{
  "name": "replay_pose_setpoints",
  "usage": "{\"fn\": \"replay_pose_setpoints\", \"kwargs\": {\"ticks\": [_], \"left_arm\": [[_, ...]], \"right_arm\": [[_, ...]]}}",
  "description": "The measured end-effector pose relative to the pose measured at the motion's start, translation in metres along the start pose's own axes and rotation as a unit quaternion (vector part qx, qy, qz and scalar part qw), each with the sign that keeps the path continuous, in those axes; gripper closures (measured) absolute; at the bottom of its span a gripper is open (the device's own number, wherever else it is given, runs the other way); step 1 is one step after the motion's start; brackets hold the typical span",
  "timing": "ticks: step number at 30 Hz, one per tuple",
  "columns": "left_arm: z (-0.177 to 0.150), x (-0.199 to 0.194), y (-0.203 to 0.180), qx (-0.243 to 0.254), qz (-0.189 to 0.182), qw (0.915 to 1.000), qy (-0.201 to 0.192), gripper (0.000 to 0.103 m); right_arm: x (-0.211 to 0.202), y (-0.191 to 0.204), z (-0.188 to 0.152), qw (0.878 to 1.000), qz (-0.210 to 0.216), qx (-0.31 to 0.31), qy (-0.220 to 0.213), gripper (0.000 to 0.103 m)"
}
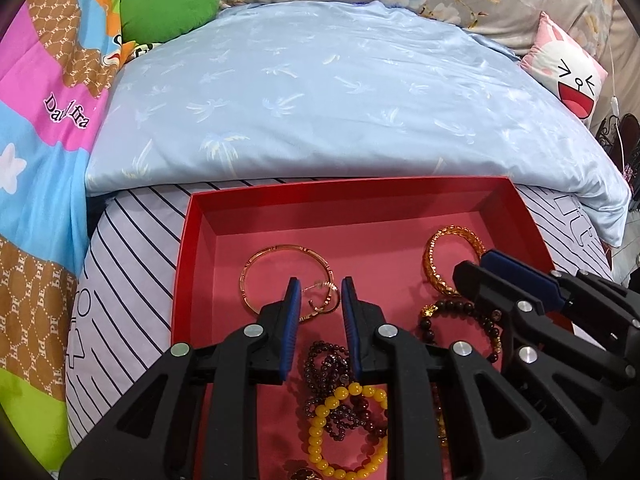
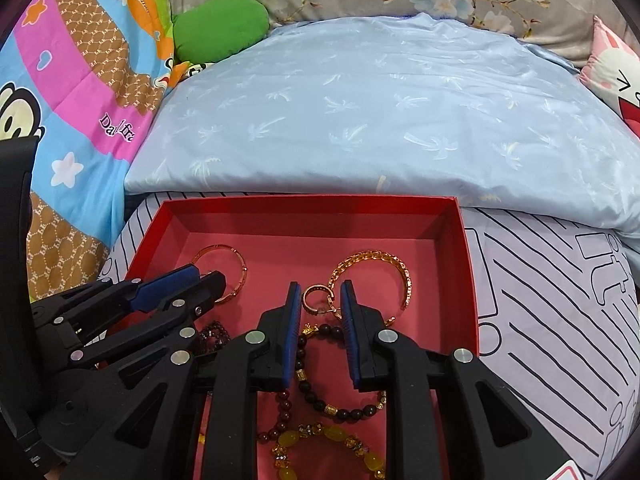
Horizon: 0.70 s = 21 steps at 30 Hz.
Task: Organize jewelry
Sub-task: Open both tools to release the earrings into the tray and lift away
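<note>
A red box [image 1: 200, 216] [image 2: 464, 240] lies on the bed and holds jewelry. My left gripper [image 1: 318, 292] is open over a small gold hoop earring [image 1: 320, 304] next to a thin gold bangle [image 1: 280, 250]. A yellow bead bracelet [image 1: 344, 432] and dark bead strands [image 1: 324, 364] lie below it. My right gripper [image 2: 318, 294] is open around another small hoop earring [image 2: 314, 298], beside a wide gold chain bangle [image 2: 372, 260] and above a dark bead bracelet [image 2: 320, 392]. Each gripper shows in the other's view: the right [image 1: 476, 264], the left [image 2: 204, 274].
A light blue pillow [image 1: 320, 100] lies right behind the box. A colourful quilt [image 1: 40, 140] is on the left, with a green cushion [image 1: 168, 4] at the back left. A pink cartoon cushion [image 1: 568, 68] is at the right. The striped sheet [image 2: 560, 320] surrounds the box.
</note>
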<state>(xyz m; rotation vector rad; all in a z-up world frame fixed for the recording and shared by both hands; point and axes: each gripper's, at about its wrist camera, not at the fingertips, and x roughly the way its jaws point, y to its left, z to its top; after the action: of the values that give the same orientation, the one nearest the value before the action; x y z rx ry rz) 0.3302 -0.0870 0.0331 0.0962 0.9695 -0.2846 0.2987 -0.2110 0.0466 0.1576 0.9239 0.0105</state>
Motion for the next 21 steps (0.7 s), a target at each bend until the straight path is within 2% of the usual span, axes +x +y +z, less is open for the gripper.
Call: {"fn": "replay_pose_setpoints", "kwargs": {"ticks": [5, 10, 21], "left_arm": [[0.001, 0.0, 0.0, -0.002, 0.013, 0.9999, -0.003, 0.07], [0.0, -0.009, 0.004, -0.011, 0.02, 0.9996, -0.017, 0.069], [-0.026, -0.049, -0.003, 0.001, 0.033, 0.9987, -0.037, 0.069]], "right_arm": [[-0.001, -0.002, 0.001, 1.0, -0.001, 0.006, -0.001, 0.079], [-0.01, 0.001, -0.001, 1.0, -0.009, 0.001, -0.011, 0.071], [-0.049, 0.006, -0.03, 0.999, -0.022, 0.002, -0.033, 0.066]]}}
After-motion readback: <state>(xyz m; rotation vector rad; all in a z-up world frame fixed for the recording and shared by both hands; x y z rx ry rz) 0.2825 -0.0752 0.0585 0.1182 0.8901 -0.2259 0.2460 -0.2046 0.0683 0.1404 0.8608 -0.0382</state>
